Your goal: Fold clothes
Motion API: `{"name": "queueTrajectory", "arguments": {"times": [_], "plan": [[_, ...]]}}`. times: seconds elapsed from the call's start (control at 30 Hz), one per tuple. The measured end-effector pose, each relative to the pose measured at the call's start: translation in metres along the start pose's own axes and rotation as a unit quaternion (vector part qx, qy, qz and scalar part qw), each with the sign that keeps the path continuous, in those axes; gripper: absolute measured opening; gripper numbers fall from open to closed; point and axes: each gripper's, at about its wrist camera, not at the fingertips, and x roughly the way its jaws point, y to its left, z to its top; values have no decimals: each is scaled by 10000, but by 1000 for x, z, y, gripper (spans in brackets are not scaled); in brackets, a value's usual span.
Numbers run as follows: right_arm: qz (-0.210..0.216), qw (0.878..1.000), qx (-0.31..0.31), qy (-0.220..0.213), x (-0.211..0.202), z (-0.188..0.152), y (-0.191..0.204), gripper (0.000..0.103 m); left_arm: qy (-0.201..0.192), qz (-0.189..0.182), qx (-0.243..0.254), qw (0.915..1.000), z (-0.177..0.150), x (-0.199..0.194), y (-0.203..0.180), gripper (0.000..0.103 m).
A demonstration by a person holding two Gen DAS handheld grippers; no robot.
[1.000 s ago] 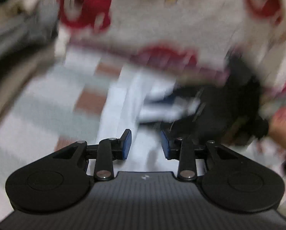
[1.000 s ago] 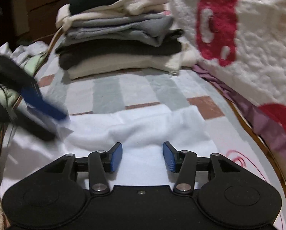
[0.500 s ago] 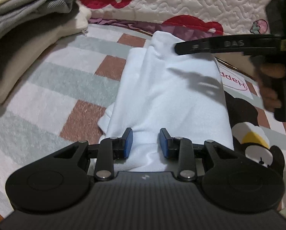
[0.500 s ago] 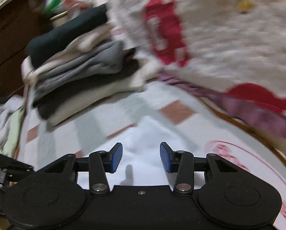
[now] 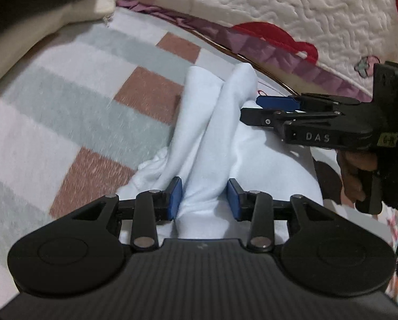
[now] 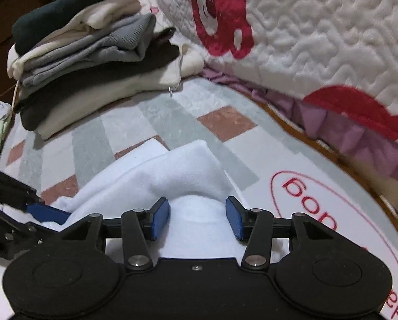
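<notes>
Both claws were opening over the white garment [image 5: 199,144], which lay bunched on a checked rug [image 5: 73,112]. Left claw [image 5: 203,198] straddled a raised ridge of the cloth, its pads just off it. Right claw [image 6: 197,220] stood apart over a soft hump of the same cloth [image 6: 177,176]. Well apart sat a stack of folded clothes [image 6: 92,53].

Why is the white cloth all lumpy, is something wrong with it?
Nothing is broken. The soft white cloth is only bunched into a raised ridge on the checked grey, white and brown mat, not lying flat. The pile of folded grey, cream and dark clothes behind it looks neat.
</notes>
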Motion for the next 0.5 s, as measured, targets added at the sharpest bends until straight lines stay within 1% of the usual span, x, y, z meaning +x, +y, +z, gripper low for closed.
{"name": "queueTrajectory", "arguments": {"times": [0.07, 0.1, 0.17, 0.23, 0.27, 0.3, 0.33, 0.37, 0.43, 0.5], "plan": [[-26, 10000, -17, 95, -8, 5, 5, 53, -10, 178, 193, 9997, -3, -7, -11, 37], [-54, 9999, -68, 101, -14, 6, 10, 54, -52, 193, 219, 9996, -7, -12, -14, 39], [69, 9996, -286, -5, -28, 4, 25, 54, -159, 177, 224, 9995, -14, -24, -18, 43], [277, 9989, -369, 23, -40, -2, 40, 54, -266, 160, 230, 9993, -22, -36, -22, 46], [267, 9985, -474, -8, -44, -6, 47, 54, -320, 151, 232, 9991, -26, -42, -24, 48], [250, 9980, -583, -43, -48, -10, 55, 55, -282, 89, 170, 9994, -33, -44, -25, 48], [234, 9973, -691, -78, -52, -14, 63, 59, -200, 65, 113, 9997, -39, -43, -24, 48], [125, 9965, -827, -19, -48, -21, 69, 60, -166, 78, 54, 9998, -46, -40, -23, 48], [-105, 9938, -1100, 111, -39, -35, 80, 61, -266, 103, -48, 9996, -54, -35, -22, 48], [-361, 9907, -1307, -97, -34, -49, 87, 64, -269, 263, 215, 9991, -51, -32, -26, 48]]}}
